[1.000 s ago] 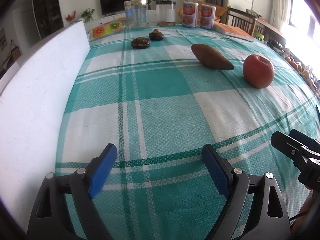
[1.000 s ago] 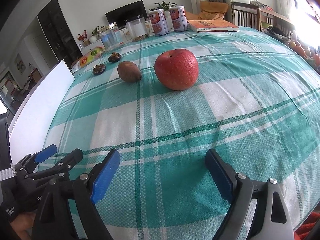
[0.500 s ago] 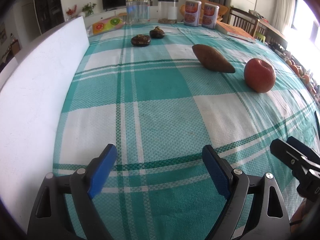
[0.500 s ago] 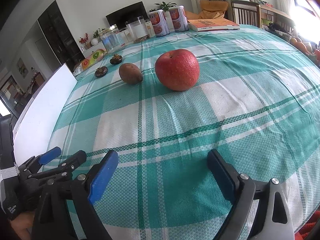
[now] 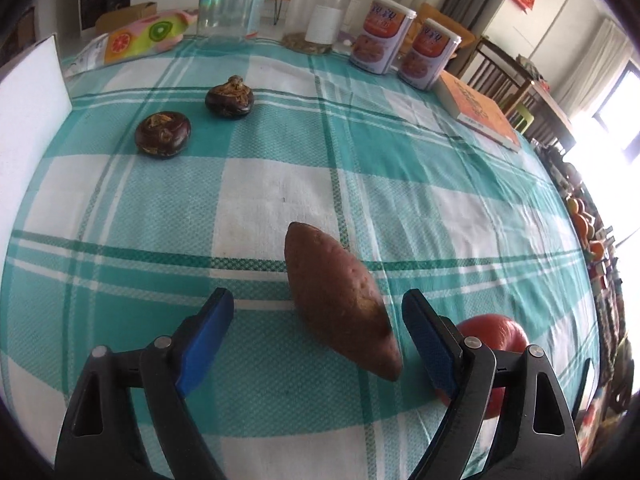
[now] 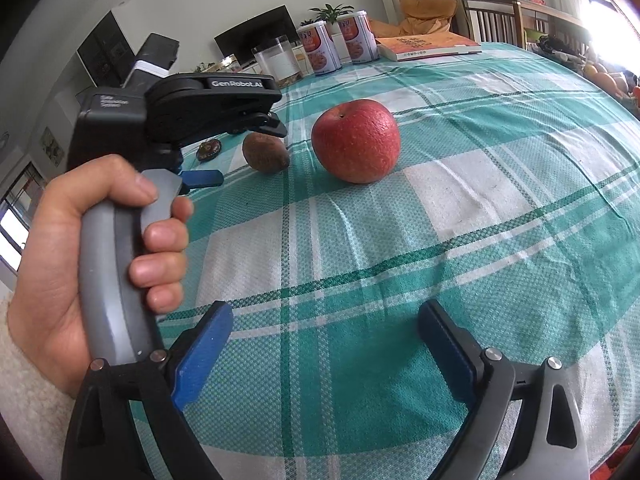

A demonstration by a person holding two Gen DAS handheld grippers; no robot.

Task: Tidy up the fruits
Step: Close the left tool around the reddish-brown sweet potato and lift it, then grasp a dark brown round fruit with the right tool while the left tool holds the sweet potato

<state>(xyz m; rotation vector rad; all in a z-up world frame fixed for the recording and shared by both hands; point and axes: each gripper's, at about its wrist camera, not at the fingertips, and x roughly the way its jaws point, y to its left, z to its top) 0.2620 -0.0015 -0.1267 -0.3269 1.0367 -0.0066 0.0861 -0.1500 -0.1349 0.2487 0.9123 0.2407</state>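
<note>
left wrist view: our left gripper [image 5: 316, 324] is wide open w/ nothing in it. the sweet potato [image 5: 340, 300] lies between the blue pads [image 5: 208, 330], not touching them. we think we line up like this so the pads can close on its fat middle. it's long, pointy, w/ rough brown skin. the apple [image 5: 496, 340] peeks out behind the right finger. two dark round fruits [image 5: 162, 134] sit far back on the checked tablecloth [image 5: 280, 180].

right wrist view: our right gripper [image 6: 324, 344] is wide open too, holding nothing, low over the cloth. the apple [image 6: 356, 146] is well ahead, round, red, a bit bumpy. our left hand [image 6: 100, 248] grips the gray handle.
</note>
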